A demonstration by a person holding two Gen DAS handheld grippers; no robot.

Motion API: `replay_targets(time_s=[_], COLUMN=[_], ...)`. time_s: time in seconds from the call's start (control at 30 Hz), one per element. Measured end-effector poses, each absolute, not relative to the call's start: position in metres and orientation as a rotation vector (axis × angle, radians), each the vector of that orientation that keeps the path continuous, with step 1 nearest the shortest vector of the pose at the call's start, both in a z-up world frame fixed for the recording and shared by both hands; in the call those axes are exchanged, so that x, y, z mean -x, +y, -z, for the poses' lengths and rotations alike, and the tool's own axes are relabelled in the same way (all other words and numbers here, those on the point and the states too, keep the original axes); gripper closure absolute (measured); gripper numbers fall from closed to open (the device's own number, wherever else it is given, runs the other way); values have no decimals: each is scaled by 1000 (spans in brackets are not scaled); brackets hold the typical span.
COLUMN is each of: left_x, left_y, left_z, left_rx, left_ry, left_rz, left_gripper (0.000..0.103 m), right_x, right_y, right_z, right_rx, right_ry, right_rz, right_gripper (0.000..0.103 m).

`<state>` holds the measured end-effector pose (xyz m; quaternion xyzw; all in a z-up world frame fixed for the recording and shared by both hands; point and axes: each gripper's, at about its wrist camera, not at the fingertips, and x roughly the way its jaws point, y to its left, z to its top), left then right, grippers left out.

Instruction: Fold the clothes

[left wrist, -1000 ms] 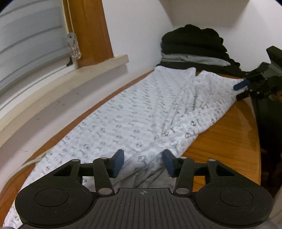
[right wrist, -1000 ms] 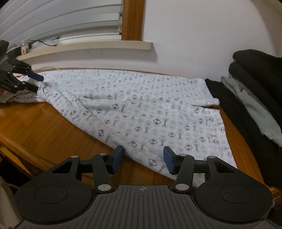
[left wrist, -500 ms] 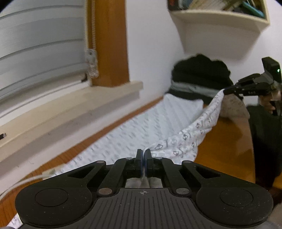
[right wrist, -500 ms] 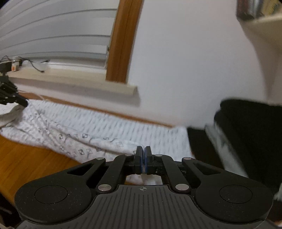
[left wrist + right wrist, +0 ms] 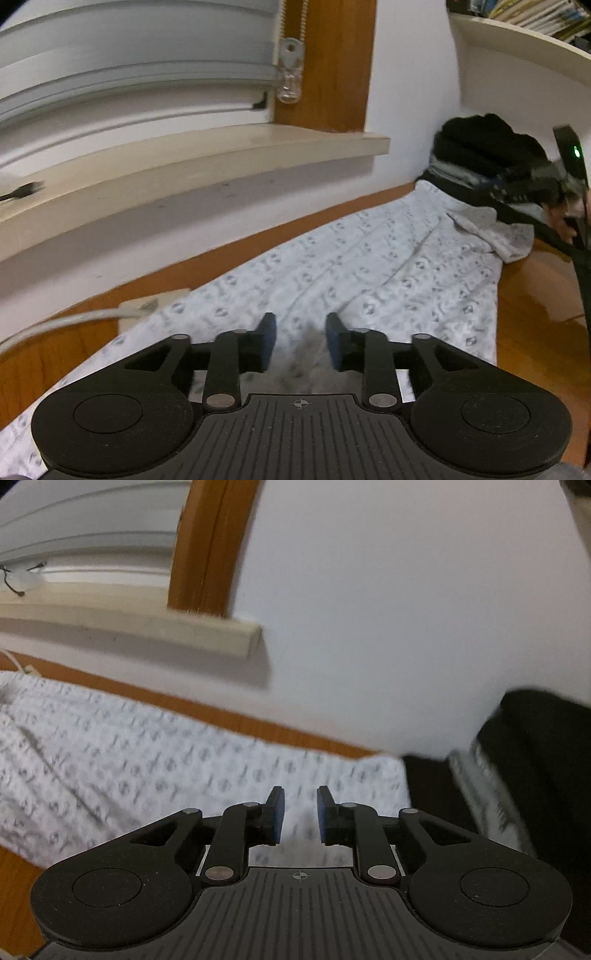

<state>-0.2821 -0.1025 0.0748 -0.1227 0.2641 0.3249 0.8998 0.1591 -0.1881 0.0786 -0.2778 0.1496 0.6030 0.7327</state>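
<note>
The patterned white garment (image 5: 369, 273) lies on the wooden table (image 5: 535, 332), along the wall below the window sill (image 5: 221, 147). It appears doubled lengthwise into a long narrow band. From this, one lengthwise fold is judged done. Cross folds to shorten the band are judged still to do, as is placing it on the stack.

Left side: the left gripper (image 5: 301, 338) hangs just over the near end of the band. Its jaws are opening to a moderate gap, with no cloth pinched between them. A grey cable (image 5: 74, 321) lies on the table beside this end.

Centre: the long axis of the garment runs parallel to the wall edge, from the left gripper toward the far end. Creases follow this axis.

Right side: the far end has a rumpled flap (image 5: 495, 232) turned back. The right gripper (image 5: 299, 816) hovers there, jaws opening, gap narrow, nothing held. A stack of dark folded clothes (image 5: 535, 760) sits just beyond this end.
</note>
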Motion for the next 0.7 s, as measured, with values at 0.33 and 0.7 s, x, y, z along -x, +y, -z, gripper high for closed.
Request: replay_targets(time_s=[0.33, 0.7], left_x=[309, 345], left_y=[-117, -126], left_z=[-73, -81], left_rx=[253, 248], left_ry=[514, 516], left_rz=[-731, -795], left_gripper=[41, 44], right_x=[-134, -118], right_y=[-211, -214], right_z=[-62, -43], right_rx=[520, 530], right_ry=[436, 519], right_rz=[-1417, -1432], right_gripper=[53, 64])
